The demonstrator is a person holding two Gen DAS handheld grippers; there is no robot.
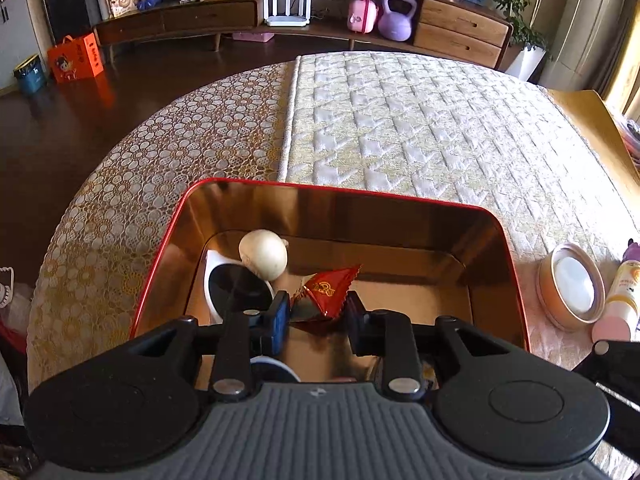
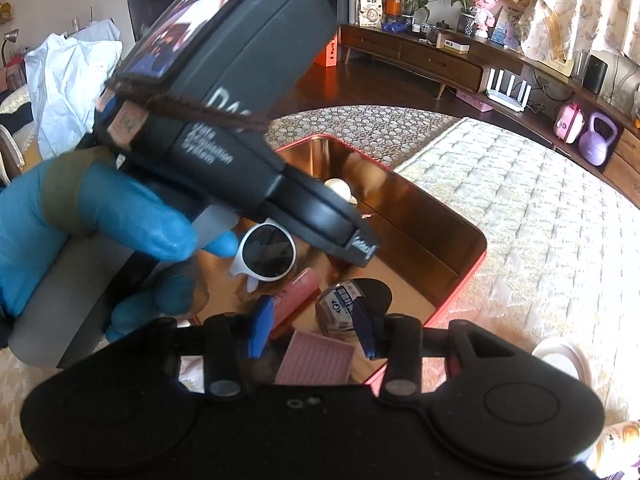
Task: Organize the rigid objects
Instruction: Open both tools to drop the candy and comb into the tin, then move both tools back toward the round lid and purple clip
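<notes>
The left gripper point(image 1: 316, 312) hangs over the red tin point(image 1: 160, 240), jaws parted around a red wrapped sweet point(image 1: 326, 288); pad contact cannot be told. A white ball point(image 1: 264, 254) and sunglasses point(image 1: 236, 288) lie left of it. The right gripper point(image 2: 314, 330) stands spread above a small jar point(image 2: 340, 308). The left unit's body point(image 2: 240, 80) blocks the tin's far left.

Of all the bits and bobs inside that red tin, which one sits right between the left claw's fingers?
The red foil packet in the red tin. It lies between the left gripper's blue pads, unlike the round white ball and sunglasses farther back.
</notes>
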